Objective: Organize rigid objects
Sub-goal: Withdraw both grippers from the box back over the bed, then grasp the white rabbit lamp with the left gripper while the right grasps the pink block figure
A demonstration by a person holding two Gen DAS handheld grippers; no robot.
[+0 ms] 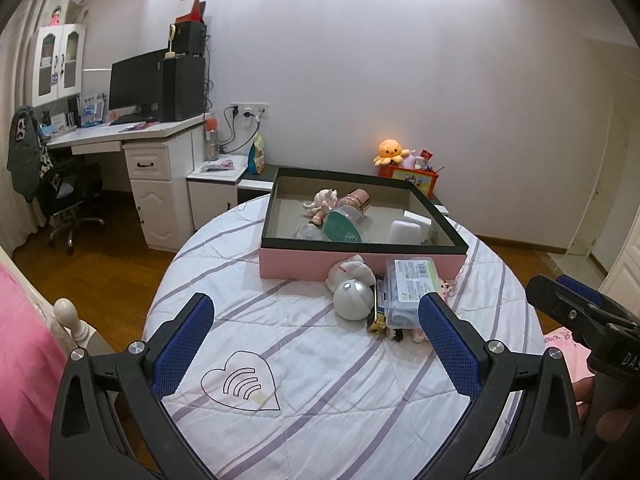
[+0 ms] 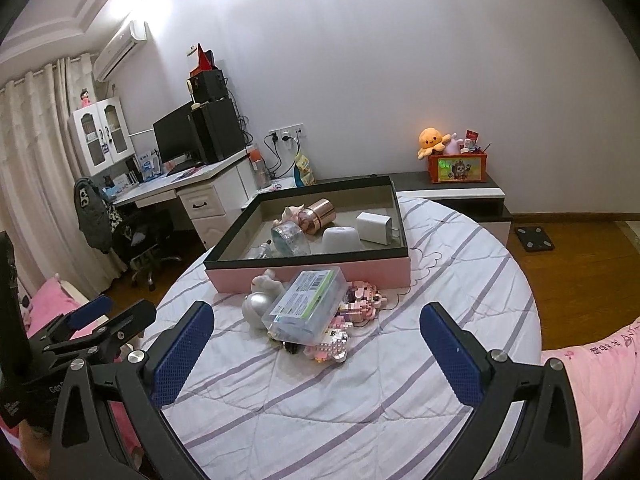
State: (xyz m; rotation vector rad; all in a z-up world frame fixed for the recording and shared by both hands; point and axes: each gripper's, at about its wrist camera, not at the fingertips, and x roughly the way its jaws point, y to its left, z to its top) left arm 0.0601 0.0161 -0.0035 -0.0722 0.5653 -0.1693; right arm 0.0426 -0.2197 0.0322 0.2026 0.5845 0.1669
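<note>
Cluster of loose rigid objects on the striped bedspread (image 2: 360, 380), just in front of the pink storage box (image 2: 320, 276). Uppermost in the cluster: clear plastic case (image 2: 306, 306) with a green-and-white label, tilted, propped on the silver ball (image 2: 256, 306) and the pink brick model (image 2: 360, 300). Long axis of the case in the right wrist view: from lower left to upper right, toward the box.

Right gripper (image 2: 316, 344): jaws spread fully, nothing between the pads; case just above the gap, slightly left of centre, almost straight ahead.

Left gripper (image 1: 316, 340): jaws likewise released, empty. In the left wrist view, case (image 1: 412, 292) right of centre, partly hidden behind the right-hand pad; silver ball (image 1: 353, 299) nearer the midline.

Judged nearer and better aligned for the case: right gripper. Pinch across the short axis likely to call for a roll of the wrist. Box already holding a copper cylinder (image 2: 318, 216) and a white block (image 2: 374, 227), among other things.
</note>
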